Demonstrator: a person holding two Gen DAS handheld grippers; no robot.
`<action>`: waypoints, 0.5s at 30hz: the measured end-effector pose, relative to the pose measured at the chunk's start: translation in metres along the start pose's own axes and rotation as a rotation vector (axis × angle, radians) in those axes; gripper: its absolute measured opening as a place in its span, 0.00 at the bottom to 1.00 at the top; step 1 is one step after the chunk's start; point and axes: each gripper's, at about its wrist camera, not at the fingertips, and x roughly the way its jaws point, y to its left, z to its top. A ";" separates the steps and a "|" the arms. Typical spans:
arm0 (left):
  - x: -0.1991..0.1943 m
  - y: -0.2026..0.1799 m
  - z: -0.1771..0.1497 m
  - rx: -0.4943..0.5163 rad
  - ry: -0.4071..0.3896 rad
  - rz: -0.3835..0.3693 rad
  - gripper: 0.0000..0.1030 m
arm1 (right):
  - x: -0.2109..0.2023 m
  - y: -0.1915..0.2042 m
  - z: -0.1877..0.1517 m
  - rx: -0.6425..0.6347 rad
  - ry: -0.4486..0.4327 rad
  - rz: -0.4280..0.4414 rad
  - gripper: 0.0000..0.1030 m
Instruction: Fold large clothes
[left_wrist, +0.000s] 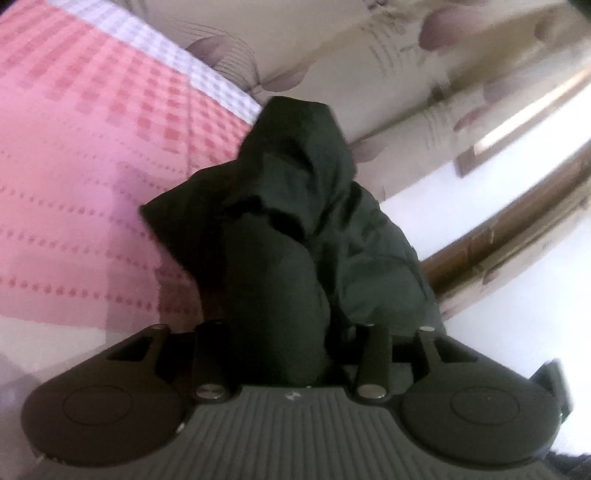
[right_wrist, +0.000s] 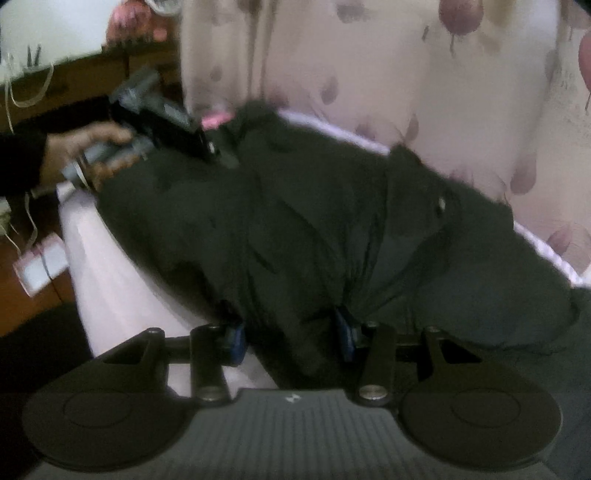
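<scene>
A bed in pink checked sheet (left_wrist: 92, 155) is seen upper left, floral curtain (right_wrist: 406, 74) behind. The dark garment (right_wrist: 295, 221), centre frame, is gripped by both left tongs (left_wrist: 280, 332) and right tongs (right_wrist: 291, 332); even tension should be kept.

A home bedroom — pink checked bedspread (left_wrist: 92, 147), floral curtains (right_wrist: 406, 74).
</scene>
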 end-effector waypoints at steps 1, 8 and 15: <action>0.002 -0.001 0.002 0.013 0.005 -0.007 0.52 | 0.000 0.000 0.000 0.000 0.000 0.000 0.46; 0.003 0.009 0.007 -0.014 0.005 -0.045 0.47 | -0.051 -0.007 0.007 -0.005 -0.093 0.169 0.68; 0.006 0.007 0.010 -0.002 -0.008 -0.031 0.49 | -0.048 -0.040 0.038 0.099 -0.245 -0.037 0.04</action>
